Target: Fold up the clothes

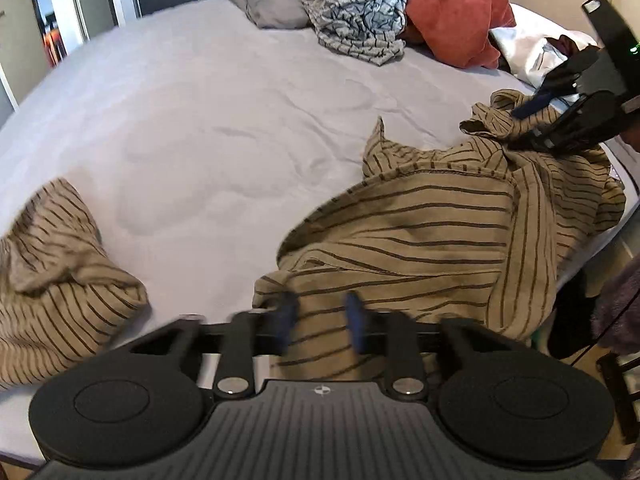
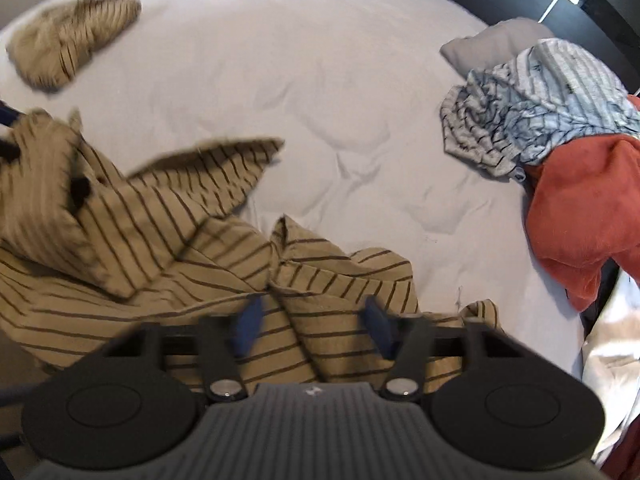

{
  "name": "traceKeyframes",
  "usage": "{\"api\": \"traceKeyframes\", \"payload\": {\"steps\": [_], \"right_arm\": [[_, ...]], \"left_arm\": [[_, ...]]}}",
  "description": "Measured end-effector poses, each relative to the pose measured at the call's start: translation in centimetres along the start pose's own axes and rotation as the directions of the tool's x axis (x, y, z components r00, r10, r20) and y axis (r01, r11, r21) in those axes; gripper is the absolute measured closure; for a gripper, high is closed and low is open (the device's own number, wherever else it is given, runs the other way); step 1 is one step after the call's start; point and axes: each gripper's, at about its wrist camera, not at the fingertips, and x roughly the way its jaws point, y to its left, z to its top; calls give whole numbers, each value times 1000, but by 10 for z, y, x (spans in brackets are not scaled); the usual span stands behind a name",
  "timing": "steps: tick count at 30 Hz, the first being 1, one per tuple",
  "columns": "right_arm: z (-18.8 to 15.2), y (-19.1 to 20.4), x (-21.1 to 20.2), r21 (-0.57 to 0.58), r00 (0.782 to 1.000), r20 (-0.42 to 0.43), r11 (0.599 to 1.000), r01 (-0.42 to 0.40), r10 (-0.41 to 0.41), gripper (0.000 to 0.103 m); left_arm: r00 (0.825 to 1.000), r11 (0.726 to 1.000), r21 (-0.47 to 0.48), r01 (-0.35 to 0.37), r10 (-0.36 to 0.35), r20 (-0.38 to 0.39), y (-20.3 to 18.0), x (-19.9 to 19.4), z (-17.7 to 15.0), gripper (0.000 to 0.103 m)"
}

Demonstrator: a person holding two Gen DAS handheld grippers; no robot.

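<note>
A tan striped shirt (image 1: 440,232) lies crumpled, unfolded, at lower right of the bed (image 1: 208,120), both the left claw (image 1: 320,320) and right claw (image 2: 314,326) spread over it, more clothes (image 1: 400,12) piled upper right.

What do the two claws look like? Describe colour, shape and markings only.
Each claw, left claw and right claw, is matte black with blue fingertip pads, two round discs, a ribbed grey centre panel, silver pivot bolts and a small white emblem. No cables or sleeves show.
</note>
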Motion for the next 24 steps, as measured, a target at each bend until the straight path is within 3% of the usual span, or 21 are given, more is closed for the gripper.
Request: {"api": "traceKeyframes", "payload": {"steps": [1,3,6,9,13,19,22,24], "right_arm": [[2,-4,4,24,1000,-21,1000,13,-13,96],[1,-16,1,81,999,-17,996,41,-40,97],[-6,-43,-11,161,988,-9,975,155,-156,98],[-22,-81,-20,283,964,-41,922,264,-264,98],[-51,-123,-24,393,931,-122,845,364,-345,98],[-80,-143,-29,409,895,-215,796,446,-391,97],[-94,-148,-25,415,888,-271,787,457,-373,98],[-106,-151,-20,427,891,-314,789,441,-328,97]], "left_arm": [[1000,1000,1,-2,2,-2,0,1,0,95],[1000,1000,5,-8,8,-3,-1,1,-1,99],[1000,999,-26,-22,22,-2,3,-1,-1,103],[999,997,-66,-33,33,-3,11,-3,-3,103],[998,992,-111,-59,59,-9,22,-7,-9,103],[992,967,-221,-129,127,-24,40,-15,-16,103],[986,955,-242,-169,167,-29,47,-19,-17,103],[987,955,-249,-158,150,-51,49,-16,-18,103]]}}
